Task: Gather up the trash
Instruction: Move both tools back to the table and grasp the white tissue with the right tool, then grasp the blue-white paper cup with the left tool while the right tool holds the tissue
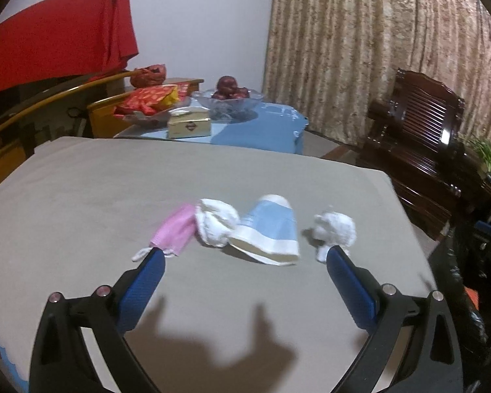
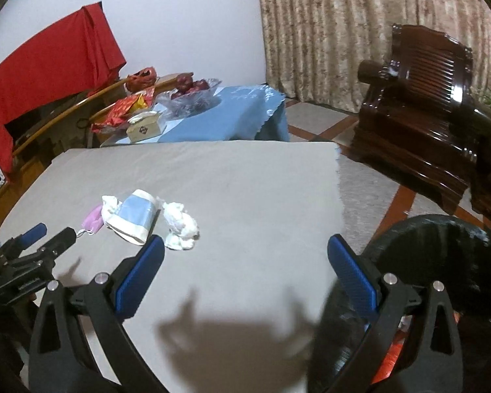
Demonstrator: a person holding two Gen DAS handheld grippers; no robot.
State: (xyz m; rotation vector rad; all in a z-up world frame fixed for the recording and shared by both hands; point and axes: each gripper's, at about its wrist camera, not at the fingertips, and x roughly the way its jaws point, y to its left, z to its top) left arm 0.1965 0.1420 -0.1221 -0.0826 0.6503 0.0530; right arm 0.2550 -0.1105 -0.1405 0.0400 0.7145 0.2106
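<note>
On the grey table (image 1: 81, 180) lies a row of trash: a pink face mask (image 1: 175, 231), a crumpled white tissue (image 1: 216, 222), a flattened blue-and-white paper cup (image 1: 271, 231) and a second white tissue wad (image 1: 335, 226). My left gripper (image 1: 245, 255) is open just in front of the cup, empty. In the right wrist view the same mask (image 2: 94, 219), cup (image 2: 134, 219) and tissue wad (image 2: 181, 226) lie left of my right gripper (image 2: 245, 245), which is open and empty. The left gripper's fingers (image 2: 36, 232) show at the far left.
A black-lined trash bin (image 2: 442, 255) stands by the table's right edge. Behind is a blue-clothed table (image 1: 262, 124) with a fruit bowl (image 1: 227, 98), tissue box (image 1: 189, 124) and snack packs. A dark wooden chair (image 1: 419, 140) stands at the right.
</note>
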